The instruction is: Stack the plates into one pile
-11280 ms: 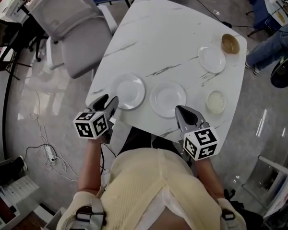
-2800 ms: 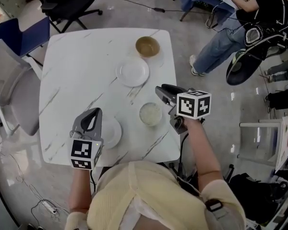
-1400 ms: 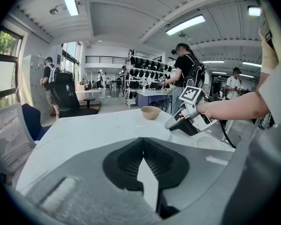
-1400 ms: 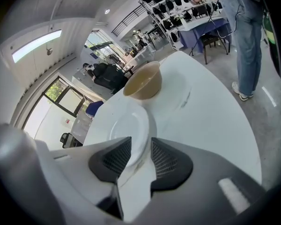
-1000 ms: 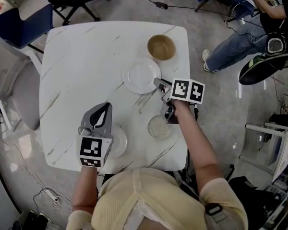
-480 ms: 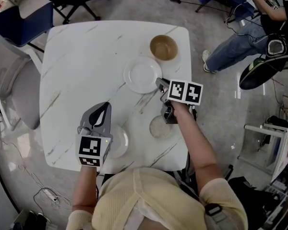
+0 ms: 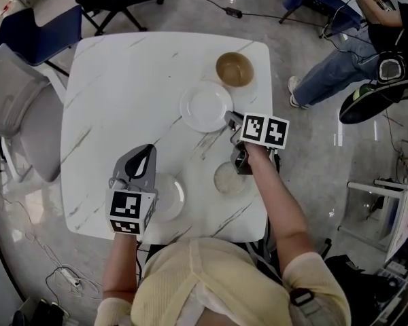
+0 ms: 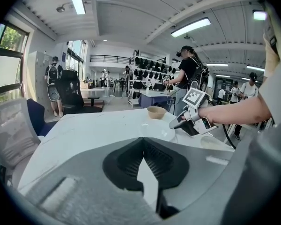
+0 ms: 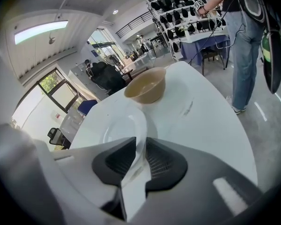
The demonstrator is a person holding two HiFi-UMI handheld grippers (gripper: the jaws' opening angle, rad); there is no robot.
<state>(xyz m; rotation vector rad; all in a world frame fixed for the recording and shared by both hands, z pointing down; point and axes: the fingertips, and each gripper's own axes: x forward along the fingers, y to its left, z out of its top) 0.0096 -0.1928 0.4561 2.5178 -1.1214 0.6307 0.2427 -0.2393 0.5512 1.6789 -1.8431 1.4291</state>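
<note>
A white plate (image 7: 205,106) lies at the far middle of the marble table (image 7: 115,94), with a brown bowl (image 7: 234,69) just beyond it. My right gripper (image 7: 230,118) is at that plate's right rim; its jaws have just been closing. In the right gripper view the plate (image 9: 119,128) has its rim pinched between the pads of the right gripper (image 9: 141,144). A white plate pile (image 7: 168,197) sits near the front edge. My left gripper (image 7: 147,151) hovers beside it, shut and empty. The left gripper (image 8: 141,142) shows its jaws together.
A small pale dish (image 7: 230,179) sits near the table's right edge, below my right hand. A grey chair (image 7: 17,121) stands at the left and a blue one (image 7: 37,32) behind it. A seated person (image 7: 367,46) is at the far right.
The right gripper's jaws have narrowed onto the plate's rim while staying at the same spot. The left gripper and the plate pile have not moved.
</note>
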